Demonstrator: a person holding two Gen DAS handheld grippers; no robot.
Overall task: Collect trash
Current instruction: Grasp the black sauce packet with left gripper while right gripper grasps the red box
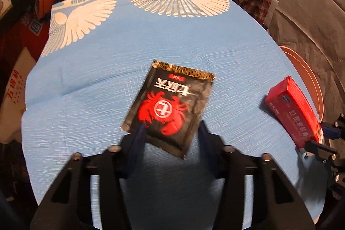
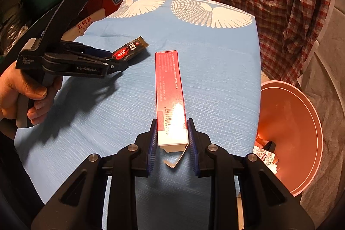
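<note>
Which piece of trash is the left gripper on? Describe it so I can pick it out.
On the blue tablecloth with white wing prints, near the middle, lies a flat black foil packet with a red crab emblem, its near end between the left gripper's blue pads. Unlike the long red cardboard box in the right gripper, it is thin, dark and gold-edged.

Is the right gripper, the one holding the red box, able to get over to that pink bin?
Probably yes. The right gripper is shut on the red box, and the pink bin stands open just beside the table's edge, with nothing between them.
</note>
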